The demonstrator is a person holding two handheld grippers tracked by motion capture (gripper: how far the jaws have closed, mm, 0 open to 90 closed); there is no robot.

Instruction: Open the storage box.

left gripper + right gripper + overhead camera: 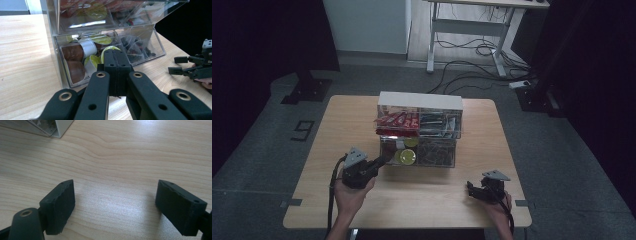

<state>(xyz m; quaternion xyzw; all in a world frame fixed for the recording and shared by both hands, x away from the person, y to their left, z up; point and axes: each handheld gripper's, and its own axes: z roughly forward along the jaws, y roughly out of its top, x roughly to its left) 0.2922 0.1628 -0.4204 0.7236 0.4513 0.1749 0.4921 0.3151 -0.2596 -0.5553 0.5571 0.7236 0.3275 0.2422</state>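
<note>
A clear two-tier acrylic organizer (419,101) stands at the middle of the wooden table (342,120). Its lower left compartment (65,82) holds coffee capsules (75,53) with brown bodies and yellow-green lids (406,156). My left gripper (382,161) is shut with nothing between its jaws. Its tips (115,53) sit just in front of that capsule compartment. Near the table's front right, my right gripper (470,189) stands open over bare wood (115,202); it also appears off to the right in the left gripper view (178,65).
Red packets (398,121) fill the upper left compartment, and dark sachets (136,47) the lower right one. A corner of the organizer (58,128) lies far ahead of the right gripper. Beyond the table are a desk frame (467,30), floor cables (472,65) and black stands (307,87).
</note>
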